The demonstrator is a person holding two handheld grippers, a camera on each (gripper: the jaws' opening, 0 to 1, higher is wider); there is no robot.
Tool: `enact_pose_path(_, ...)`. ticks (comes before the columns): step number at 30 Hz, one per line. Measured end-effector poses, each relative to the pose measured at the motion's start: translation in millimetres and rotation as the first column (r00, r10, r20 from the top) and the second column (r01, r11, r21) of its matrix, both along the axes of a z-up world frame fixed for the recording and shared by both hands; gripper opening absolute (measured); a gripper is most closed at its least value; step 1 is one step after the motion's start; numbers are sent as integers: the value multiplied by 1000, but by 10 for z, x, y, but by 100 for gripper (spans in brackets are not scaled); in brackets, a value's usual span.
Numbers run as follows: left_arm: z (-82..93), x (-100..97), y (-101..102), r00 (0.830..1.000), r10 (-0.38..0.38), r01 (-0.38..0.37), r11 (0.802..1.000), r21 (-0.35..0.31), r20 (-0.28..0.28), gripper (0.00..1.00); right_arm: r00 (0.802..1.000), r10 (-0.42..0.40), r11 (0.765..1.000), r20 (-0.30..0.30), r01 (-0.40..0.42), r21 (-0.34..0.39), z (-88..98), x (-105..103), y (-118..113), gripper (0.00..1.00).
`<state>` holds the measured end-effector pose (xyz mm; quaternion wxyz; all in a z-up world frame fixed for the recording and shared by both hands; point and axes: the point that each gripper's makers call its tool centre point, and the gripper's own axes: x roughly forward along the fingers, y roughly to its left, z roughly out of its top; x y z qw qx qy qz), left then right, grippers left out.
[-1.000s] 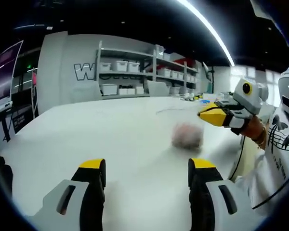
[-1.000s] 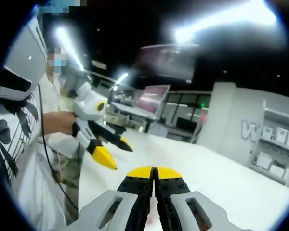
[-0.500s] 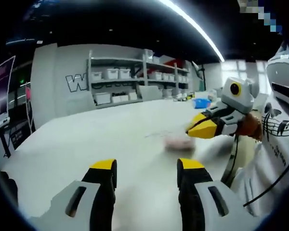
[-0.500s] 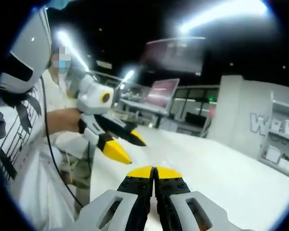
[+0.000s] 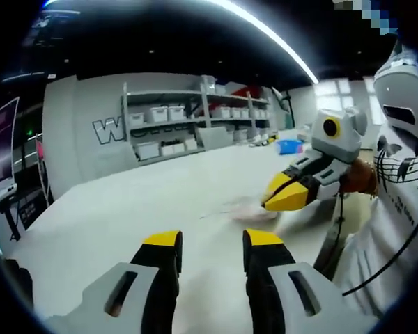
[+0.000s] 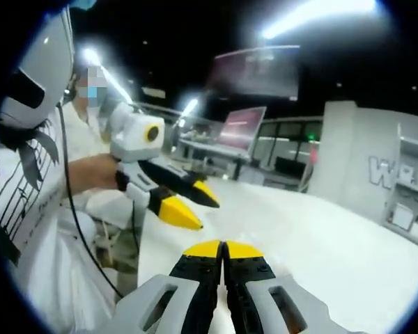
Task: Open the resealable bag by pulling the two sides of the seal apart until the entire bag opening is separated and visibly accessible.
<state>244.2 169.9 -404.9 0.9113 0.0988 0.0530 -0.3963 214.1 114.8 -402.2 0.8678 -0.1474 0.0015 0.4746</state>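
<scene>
White tabletop [image 5: 111, 209] spreads broad and bare under both tongs. In the left gripper view, the left tongs [image 5: 210, 245] are seen at six o'clock with a narrow gap between the jaws and nothing held. The right tongs [image 5: 282, 195] enter at three o'clock; in the right gripper view the right tongs [image 6: 223, 252] are pressed together with nothing visible between them. The resealable bag [image 5: 247, 206] is made out as a blurred pinkish shape lying flat on the tabletop, just beside the right tongs' tip toward nine o'clock. Its seal cannot be resolved, so only one layer or the bag body may be pinched, and the bag dragged rather than opened. Ample free room is judged toward ten o'clock; the person's body [image 5: 397, 202] crowds the three o'clock side, where the tabletop edge lies.
</scene>
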Motion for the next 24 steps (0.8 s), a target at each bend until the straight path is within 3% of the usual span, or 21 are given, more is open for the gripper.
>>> enact_pose_path(4, 2, -30, -40, 999, -19, 18, 1000, 18, 27, 30, 1000, -3, 1000, -9, 3, 0, -18, 3, -4, 0)
enact_pose_path(8, -65, -68, -79, 996, -51, 40, 990, 134, 77, 26, 1000, 0, 1000, -23, 0, -6, -58, 2, 14, 0)
enact_pose_path(14, -136, -128, -139, 990, -94, 70, 975, 210, 108, 20, 999, 8, 1000, -32, -8, -4, -69, -4, 43, 0)
enact_pose_path(24, -38, -146, -174, 974, -128, 79, 964, 255, 185, 15, 998, 10, 1000, -60, -9, 14, -78, -5, 46, 0)
